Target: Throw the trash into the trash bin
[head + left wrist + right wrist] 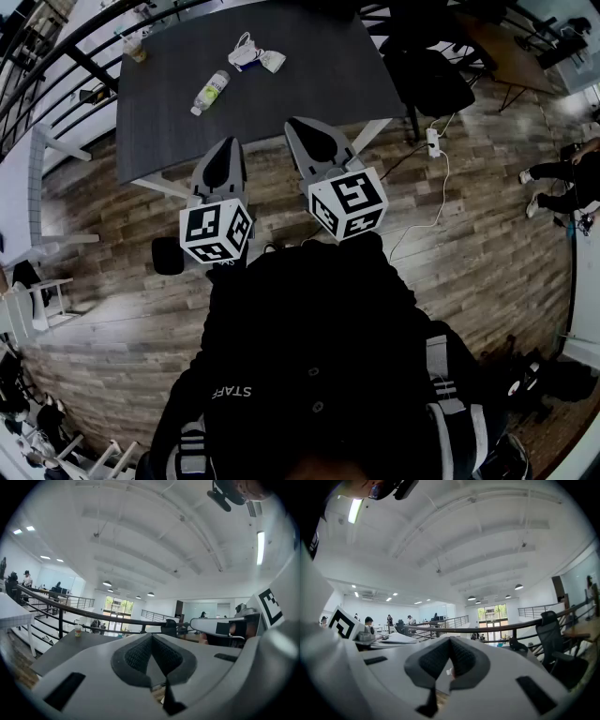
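Note:
On the dark table lie a clear plastic bottle with a green label and a small heap of crumpled white trash. A cup stands at the table's far left corner and shows in the left gripper view too, as the cup. My left gripper and right gripper hover side by side over the table's near edge, well short of the trash. Both are shut with nothing between the pads, as the left gripper and right gripper views show. I can identify no trash bin for certain.
A dark round object sits on the wooden floor by the table's near left leg. A black office chair stands to the right, with a power strip and cable on the floor. A white table is at the left. A railing runs behind.

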`<state>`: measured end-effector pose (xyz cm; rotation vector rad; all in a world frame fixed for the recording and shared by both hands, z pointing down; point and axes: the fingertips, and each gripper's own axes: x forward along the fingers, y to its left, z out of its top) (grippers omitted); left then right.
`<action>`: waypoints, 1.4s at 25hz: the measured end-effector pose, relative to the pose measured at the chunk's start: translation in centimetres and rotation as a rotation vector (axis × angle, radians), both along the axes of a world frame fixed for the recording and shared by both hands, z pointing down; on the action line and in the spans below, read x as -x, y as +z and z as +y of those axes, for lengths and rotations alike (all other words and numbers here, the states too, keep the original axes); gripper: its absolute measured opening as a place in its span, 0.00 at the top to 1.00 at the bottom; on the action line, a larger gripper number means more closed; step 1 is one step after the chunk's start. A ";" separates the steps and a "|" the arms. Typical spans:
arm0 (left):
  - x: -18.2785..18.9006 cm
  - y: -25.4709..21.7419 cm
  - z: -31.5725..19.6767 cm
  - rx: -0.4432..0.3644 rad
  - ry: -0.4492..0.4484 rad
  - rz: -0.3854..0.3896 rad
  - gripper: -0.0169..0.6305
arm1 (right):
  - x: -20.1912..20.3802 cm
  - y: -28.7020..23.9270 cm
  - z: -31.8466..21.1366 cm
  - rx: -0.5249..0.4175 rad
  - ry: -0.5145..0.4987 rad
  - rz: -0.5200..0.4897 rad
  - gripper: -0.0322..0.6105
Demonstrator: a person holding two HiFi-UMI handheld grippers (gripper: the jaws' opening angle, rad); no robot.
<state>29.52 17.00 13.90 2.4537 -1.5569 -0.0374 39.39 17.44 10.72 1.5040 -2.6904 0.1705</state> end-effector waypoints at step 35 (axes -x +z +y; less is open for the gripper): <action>-1.8 7.2 -9.7 0.119 -0.053 0.011 0.97 | -2.5 7.9 -9.6 0.170 -0.039 0.001 0.93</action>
